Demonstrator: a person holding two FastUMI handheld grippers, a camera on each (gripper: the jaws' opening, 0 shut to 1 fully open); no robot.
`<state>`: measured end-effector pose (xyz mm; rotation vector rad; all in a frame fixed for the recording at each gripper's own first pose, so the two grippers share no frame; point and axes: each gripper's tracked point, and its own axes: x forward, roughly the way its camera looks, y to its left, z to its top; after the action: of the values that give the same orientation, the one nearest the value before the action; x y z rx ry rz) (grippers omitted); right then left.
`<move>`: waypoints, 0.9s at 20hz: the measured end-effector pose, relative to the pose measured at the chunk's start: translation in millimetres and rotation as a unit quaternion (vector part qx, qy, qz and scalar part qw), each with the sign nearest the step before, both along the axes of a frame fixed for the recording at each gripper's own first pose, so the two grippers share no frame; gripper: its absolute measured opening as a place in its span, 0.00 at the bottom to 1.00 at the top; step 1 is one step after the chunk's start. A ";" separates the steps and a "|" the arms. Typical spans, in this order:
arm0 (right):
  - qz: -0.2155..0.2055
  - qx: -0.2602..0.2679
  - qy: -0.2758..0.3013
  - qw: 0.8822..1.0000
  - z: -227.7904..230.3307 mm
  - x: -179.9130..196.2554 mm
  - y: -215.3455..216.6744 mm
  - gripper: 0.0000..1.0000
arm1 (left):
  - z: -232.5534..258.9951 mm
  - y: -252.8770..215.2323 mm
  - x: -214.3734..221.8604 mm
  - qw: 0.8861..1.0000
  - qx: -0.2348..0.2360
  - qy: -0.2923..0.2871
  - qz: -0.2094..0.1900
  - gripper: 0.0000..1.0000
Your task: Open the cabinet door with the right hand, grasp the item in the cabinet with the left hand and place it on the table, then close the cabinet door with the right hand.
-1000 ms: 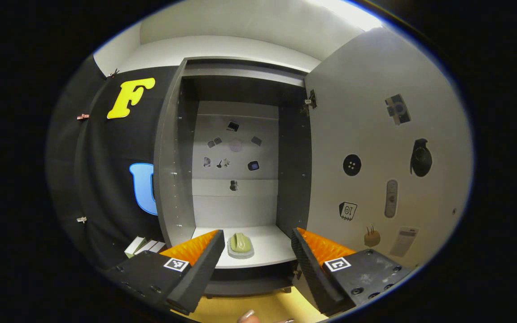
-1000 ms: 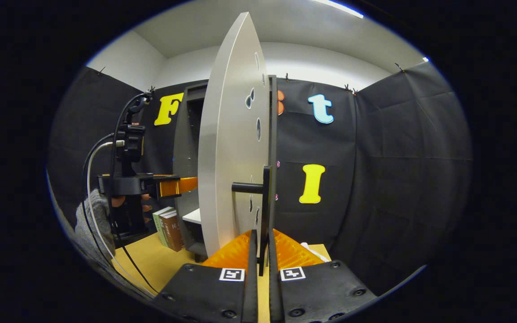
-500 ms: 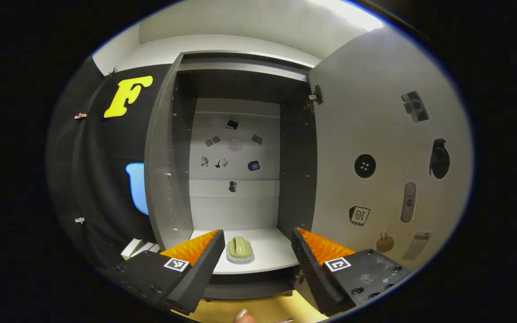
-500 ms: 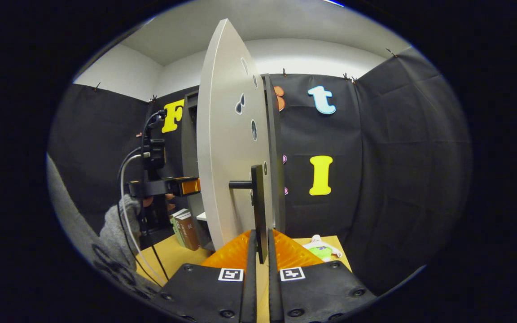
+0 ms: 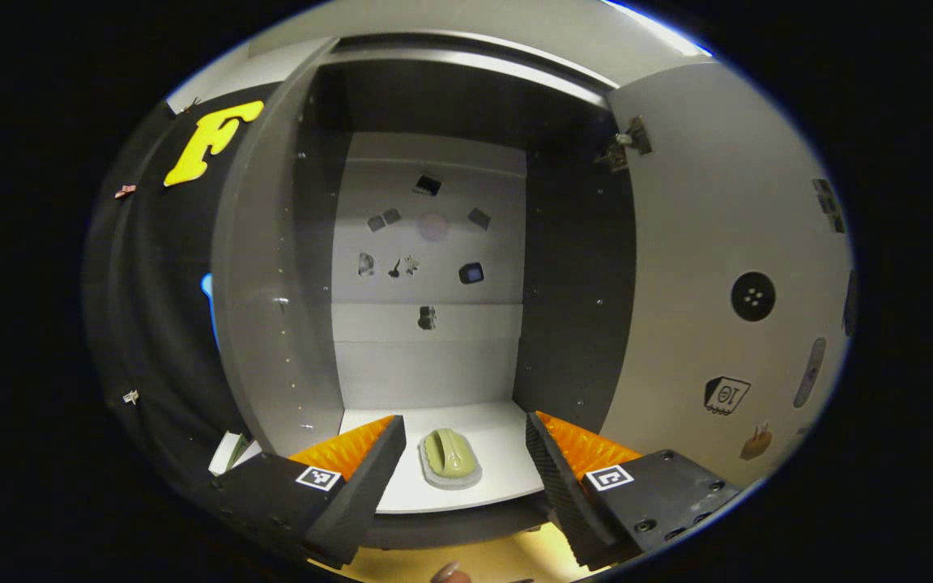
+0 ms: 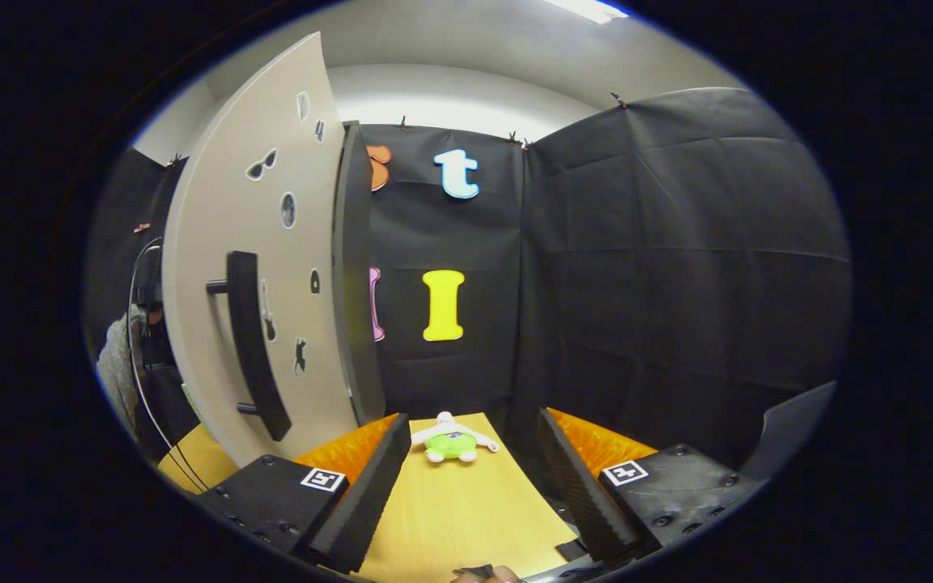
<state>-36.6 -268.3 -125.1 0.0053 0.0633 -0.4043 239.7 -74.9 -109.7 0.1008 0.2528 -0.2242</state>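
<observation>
Grey panels frame the open cabinet [image 5: 272, 267] in the left gripper view, its door [image 5: 726, 267] swung wide to the right with small stickers on its inner face. On the pale shelf [image 5: 507, 453] at the bottom of the cabinet lies the item, a green ridged object on a pale oval dish [image 5: 450, 458], near the front edge of the shelf. The left gripper [image 5: 460, 470] sits just in front of the shelf with its fingers spread apart, the dish showing in the gap between them and touched by neither. More stickers dot the cabinet's back wall. To the left of the cabinet, the tops of some books [image 5: 230, 452] show low down. In the right gripper view, the door [image 6: 264, 267] stands open at the left, its outer face turned toward the camera, with a dark bar handle [image 6: 254, 344] mounted on it. The right gripper [image 6: 473, 478] is well clear of the handle, its fingers wide apart and gripping nothing. Between them runs the wooden desk [image 6: 458, 510], and on its far end lies a small plush toy [image 6: 452, 440] in white and green. A grey sleeve [image 6: 120, 368] shows at the far left, behind the door's edge.
</observation>
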 end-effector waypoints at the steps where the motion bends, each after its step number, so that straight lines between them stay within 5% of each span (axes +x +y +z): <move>1: -0.003 0.003 0.005 1.000 -4.4 3.0 -5.5 1.00 | -6.5 -0.8 9.0 1.000 0.000 0.019 -0.002 0.91; 7: -0.017 -0.011 0.025 0.999 -19.0 15.8 -34.9 0.99 | -46.2 -5.9 73.0 0.993 0.019 0.114 -0.001 0.90; 12: -0.042 -0.004 0.048 0.998 -37.0 16.7 -59.2 1.00 | -91.5 -8.0 111.8 0.980 0.004 0.198 0.029 0.72; 18: -0.052 0.001 0.065 0.997 -50.2 18.3 -75.5 1.00 | -127.6 1.0 139.7 0.967 0.019 0.245 0.073 0.70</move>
<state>-18.4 -343.8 -175.2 -0.0165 0.1917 -0.5094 379.4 -73.9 -237.3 0.0633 0.7548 -0.0947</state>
